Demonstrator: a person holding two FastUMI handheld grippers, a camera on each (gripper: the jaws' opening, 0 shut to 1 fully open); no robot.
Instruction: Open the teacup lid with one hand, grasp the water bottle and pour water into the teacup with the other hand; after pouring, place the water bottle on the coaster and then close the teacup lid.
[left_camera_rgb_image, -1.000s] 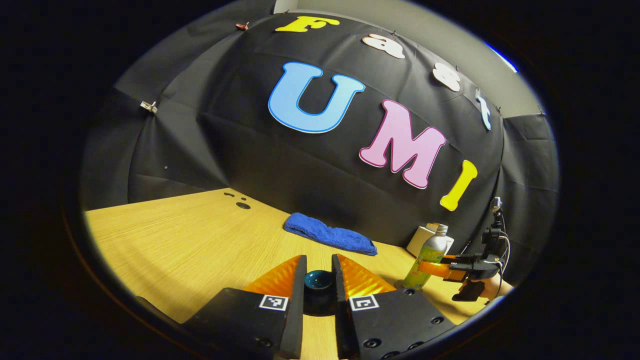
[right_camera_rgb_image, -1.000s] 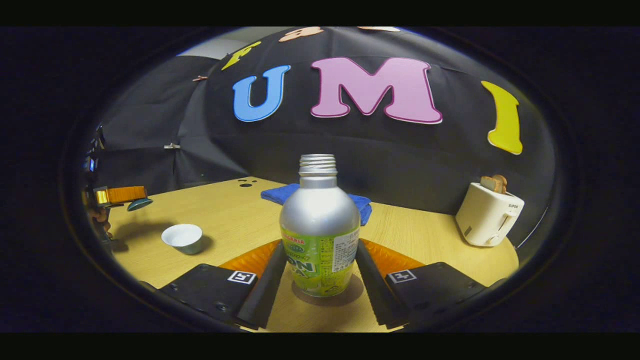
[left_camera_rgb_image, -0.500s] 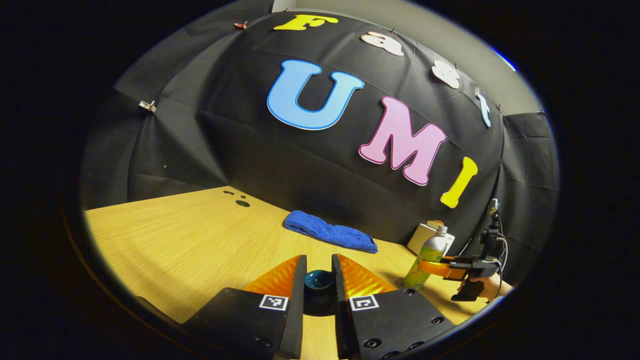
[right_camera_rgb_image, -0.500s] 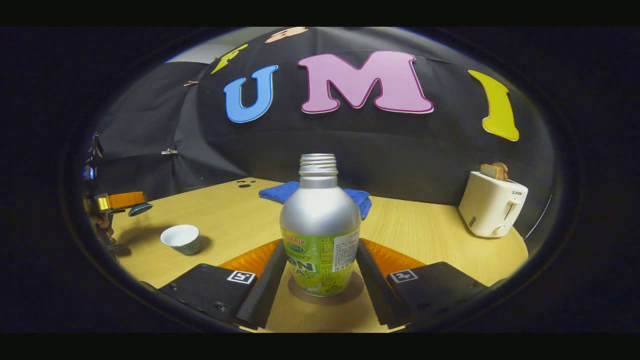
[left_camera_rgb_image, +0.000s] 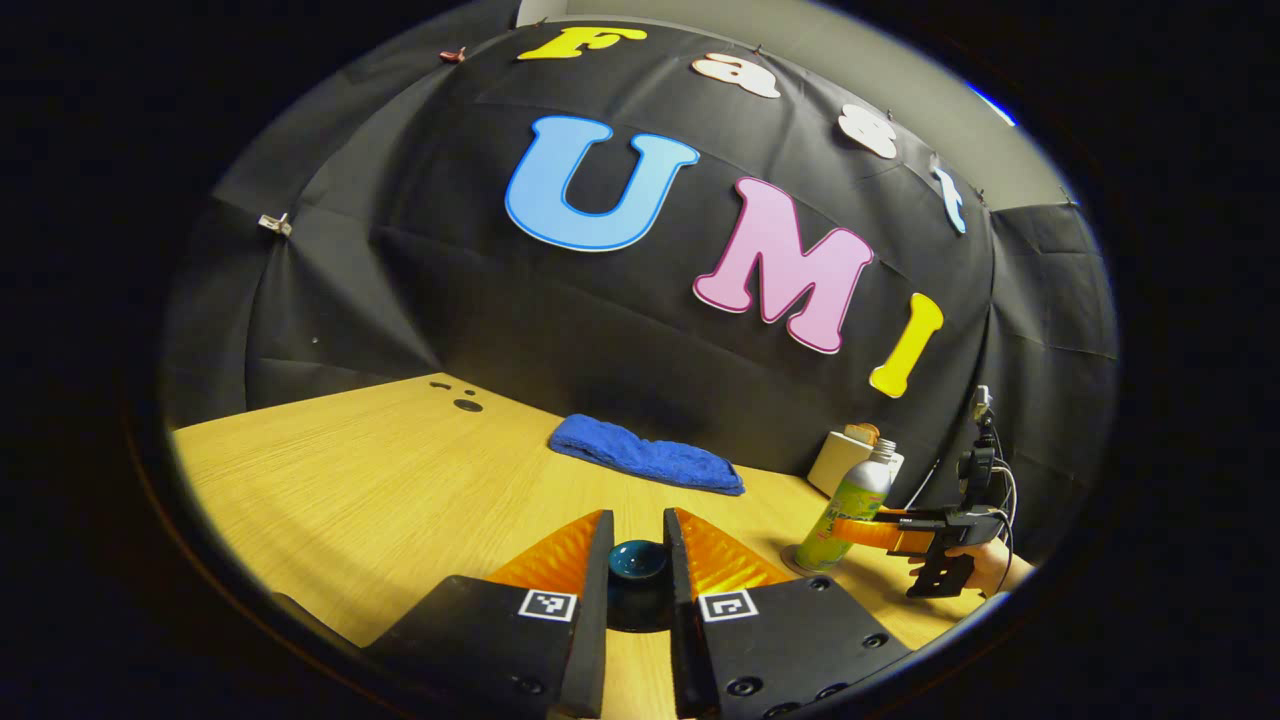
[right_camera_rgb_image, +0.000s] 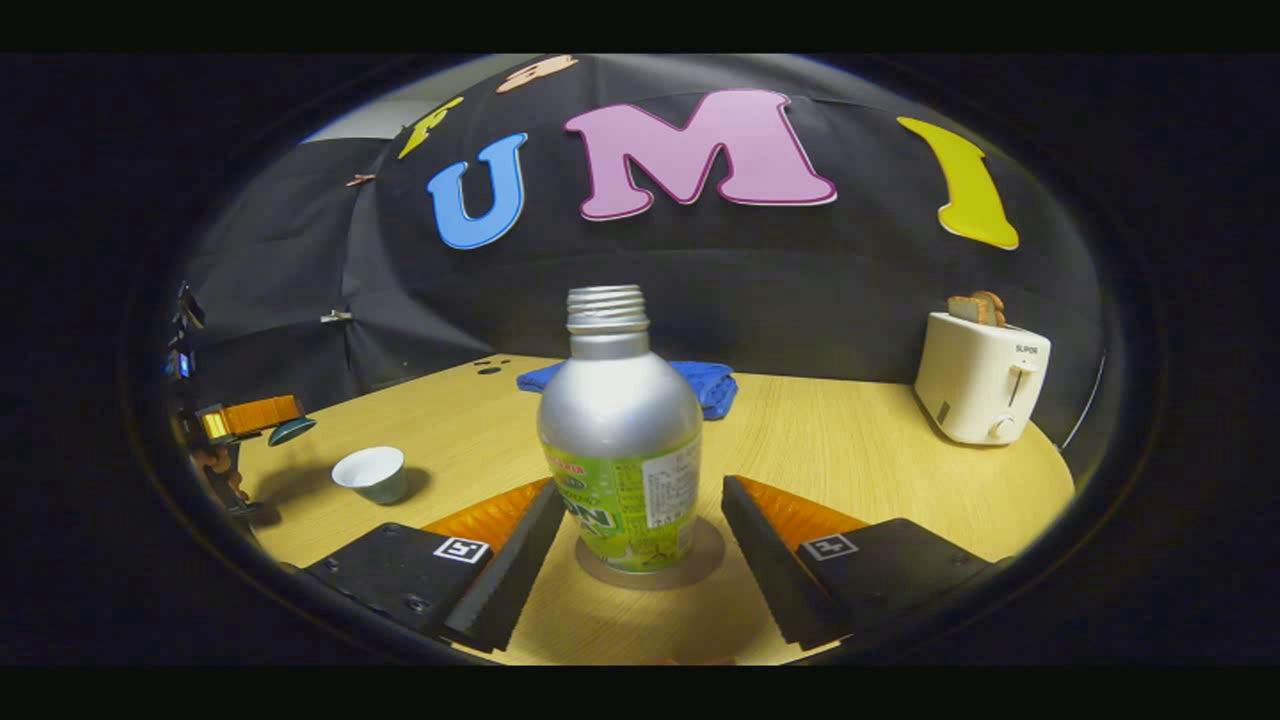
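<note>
The silver bottle with a green label (right_camera_rgb_image: 620, 450) stands upright, uncapped, on a round coaster (right_camera_rgb_image: 700, 560). My right gripper (right_camera_rgb_image: 642, 495) is open around it, with a clear gap at the right finger (right_camera_rgb_image: 770, 560). A white teacup (right_camera_rgb_image: 372, 472) sits uncovered on the table to the left. My left gripper (left_camera_rgb_image: 638, 522) is shut on the dark teal lid (left_camera_rgb_image: 638, 560), held above the table. In the right gripper view that left gripper (right_camera_rgb_image: 262, 415) hovers with the lid (right_camera_rgb_image: 290, 430) left of the cup. In the left gripper view the bottle (left_camera_rgb_image: 855, 495) stands by the right gripper (left_camera_rgb_image: 850, 528).
A blue towel (right_camera_rgb_image: 715, 385) lies by the back wall behind the bottle. A white toaster (right_camera_rgb_image: 980, 375) with bread in it stands at the right rear. The wooden table (left_camera_rgb_image: 350, 480) has small dark holes (left_camera_rgb_image: 467, 405) near its far corner. A hand (left_camera_rgb_image: 985, 565) holds the right gripper.
The right gripper has opened and let go of the bottle, which now stands on the coaster. The left gripper still holds the lid and has shifted only slightly.
</note>
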